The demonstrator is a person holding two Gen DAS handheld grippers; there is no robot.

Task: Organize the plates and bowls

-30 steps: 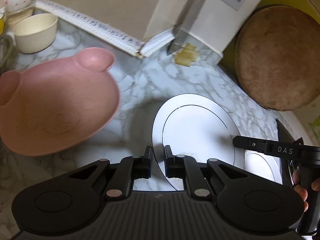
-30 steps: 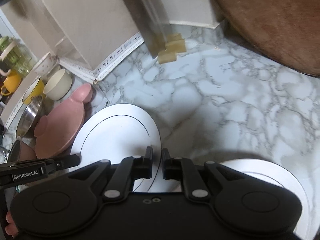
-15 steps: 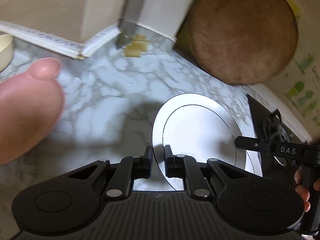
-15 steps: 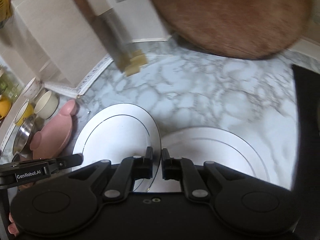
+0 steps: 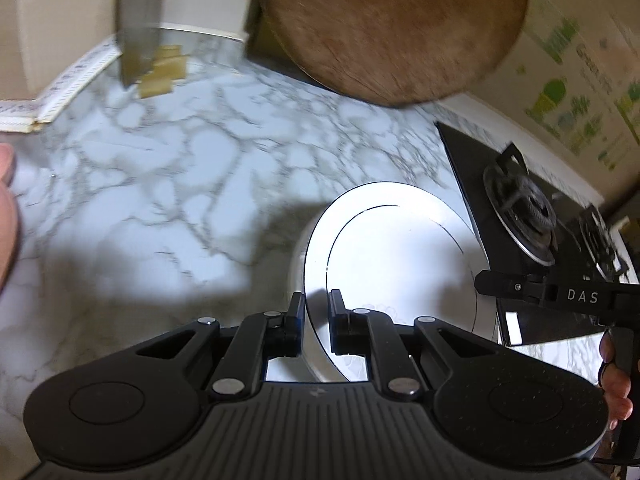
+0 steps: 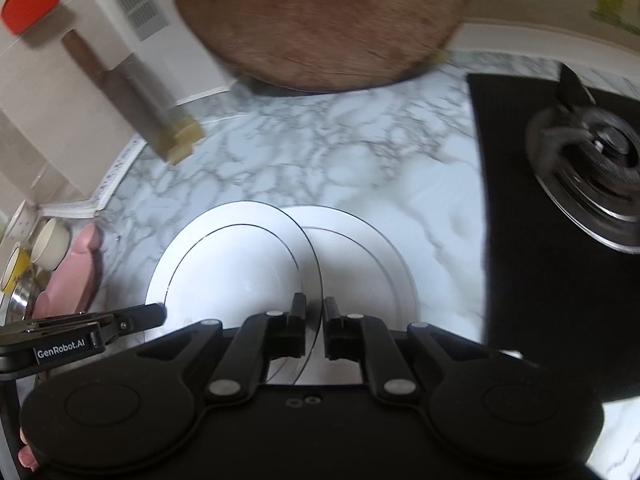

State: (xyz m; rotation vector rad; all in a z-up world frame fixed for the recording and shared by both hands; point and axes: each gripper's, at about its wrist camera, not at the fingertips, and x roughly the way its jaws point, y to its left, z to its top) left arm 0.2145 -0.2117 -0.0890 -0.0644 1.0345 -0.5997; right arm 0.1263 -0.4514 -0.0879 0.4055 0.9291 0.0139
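– Pinching the white plate (image 6: 232, 264) from both sides, you have it hanging above the marble counter (image 5: 160, 200). Your left gripper (image 5: 316, 312) has its jaws pressed together on the plate's left rim, and your right gripper (image 6: 314, 316) is clamped on the right rim.

– What the next move turns on, I judge, is the second white plate (image 6: 360, 264) lying flat on the counter. In your right wrist view it sits under the held plate and off to the right, so the two only partly overlap. The stack is not lined up yet.

– A round plate has no long axis, so go by the line between your two grips. It runs left to right, and the shift you need runs along it, towards the right.

– Your right hand is the nearer one to the resting plate. It is also the nearer one to the black hob (image 6: 560, 240), which lies just beside that plate on the right, so mind that edge.

– Both plates look alike: flat, glossy white, each with a thin dark ring inside a broad rim. The held one looks roughly level, though blur makes its exact tilt hard to read.

– The pink plate (image 6: 76, 272) and the cream bowl (image 6: 52, 244) lie well apart, far left.
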